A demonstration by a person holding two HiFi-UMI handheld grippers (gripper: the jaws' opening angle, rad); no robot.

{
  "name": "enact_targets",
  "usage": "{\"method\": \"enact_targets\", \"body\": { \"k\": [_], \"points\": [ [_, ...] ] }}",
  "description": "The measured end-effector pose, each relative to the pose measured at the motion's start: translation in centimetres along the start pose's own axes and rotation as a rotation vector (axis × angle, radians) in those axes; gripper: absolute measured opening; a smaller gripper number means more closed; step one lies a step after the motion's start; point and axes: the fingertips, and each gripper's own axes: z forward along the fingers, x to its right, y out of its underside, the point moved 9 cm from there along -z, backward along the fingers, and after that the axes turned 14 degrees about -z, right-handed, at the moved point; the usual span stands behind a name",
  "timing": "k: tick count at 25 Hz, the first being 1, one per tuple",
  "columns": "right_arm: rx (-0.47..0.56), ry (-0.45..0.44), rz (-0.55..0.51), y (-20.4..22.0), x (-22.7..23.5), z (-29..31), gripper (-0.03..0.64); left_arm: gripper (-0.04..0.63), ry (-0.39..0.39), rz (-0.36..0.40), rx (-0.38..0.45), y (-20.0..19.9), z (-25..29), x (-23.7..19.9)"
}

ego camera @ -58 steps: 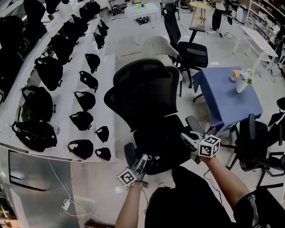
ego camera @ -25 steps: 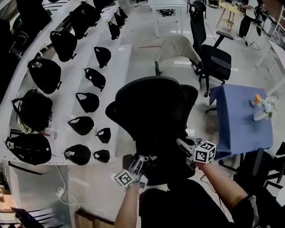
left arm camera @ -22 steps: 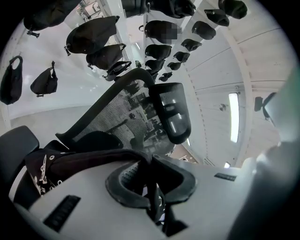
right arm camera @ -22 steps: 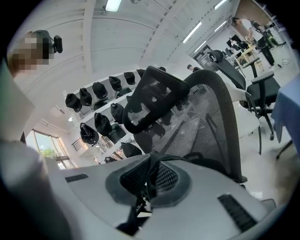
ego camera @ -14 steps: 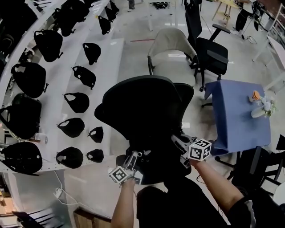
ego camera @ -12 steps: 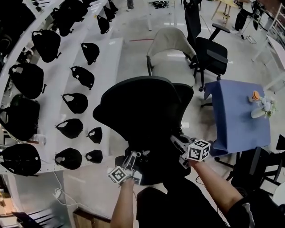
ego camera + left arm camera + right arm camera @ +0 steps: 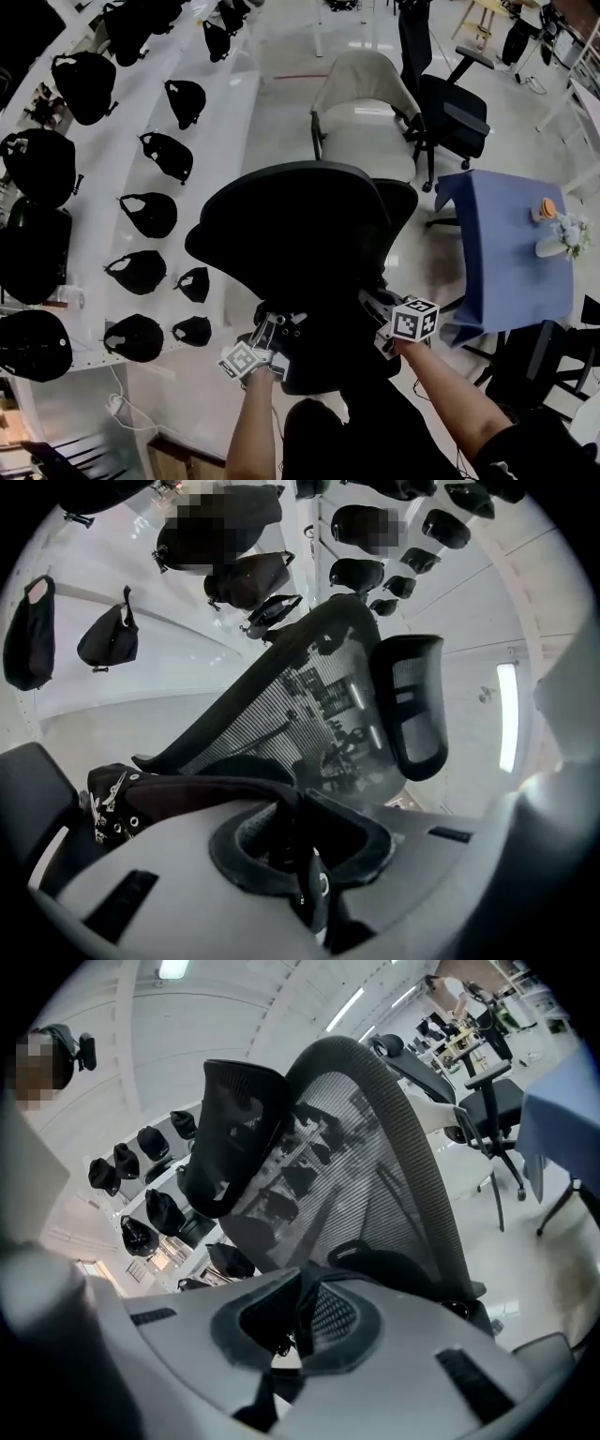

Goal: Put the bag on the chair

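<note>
A black mesh office chair (image 7: 300,225) stands right in front of me, its back and headrest towards the shelves. A black bag (image 7: 323,352) hangs low over the seat, stretched between my two grippers, black on black and hard to outline. My left gripper (image 7: 270,325) is shut on a black strap of the bag; its own view shows the strap pinched in the left gripper (image 7: 305,855), the zipped bag body (image 7: 117,799) and the chair back (image 7: 309,696). My right gripper (image 7: 372,302) is likewise shut on bag fabric, seen in the right gripper (image 7: 295,1321) before the chair back (image 7: 384,1166).
White stepped shelves (image 7: 230,159) at the left carry several black bags. A beige chair (image 7: 366,94) and another black office chair (image 7: 450,108) stand beyond. A blue-clothed table (image 7: 506,253) with small items is at the right. A white cable (image 7: 112,405) lies on the floor.
Both grippers have stayed shut on the bag at the chair seat, the left one drifting slightly left. The head view has shifted a little, so the shelves sit further left.
</note>
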Motion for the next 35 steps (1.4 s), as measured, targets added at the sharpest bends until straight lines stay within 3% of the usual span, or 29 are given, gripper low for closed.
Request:
{"method": "enact_targets", "body": {
  "k": [4, 7, 10, 14, 18, 29, 35],
  "points": [
    [0.005, -0.01, -0.008, 0.6, 1.4, 1.2, 0.005, 0.026, -0.016, -0.022, 0.03, -1.1, 0.9, -2.0],
    [-0.016, -0.016, -0.067, 0.7, 2.4, 2.2, 0.005, 0.026, 0.054, -0.096, 0.094, -1.9, 1.7, -3.4],
    [-0.016, 0.001, -0.056, 0.6, 4.5, 2.9, 0.005, 0.026, 0.059, -0.132, 0.113, -2.4, 2.7, -4.4],
    [-0.03, 0.024, -0.042, 0.6, 7.1, 3.0, 0.005, 0.026, 0.017, -0.055, 0.088, -3.3, 3.8, -4.9],
    [-0.05, 0.046, -0.066, 0.9, 8.8, 3.5, 0.005, 0.026, 0.004, -0.04, 0.04, -3.9, 4.7, -5.5],
    [-0.169, 0.084, -0.078, 3.5, 10.3, 7.4, 0.009, 0.026, -0.149, 0.079, -0.028, -3.2, 6.7, -8.3],
    [-0.235, 0.065, -0.028, 5.1, 11.8, 6.8, 0.054, 0.041, -0.201, 0.149, -0.113, -2.5, 8.1, -8.5]
  ]
}}
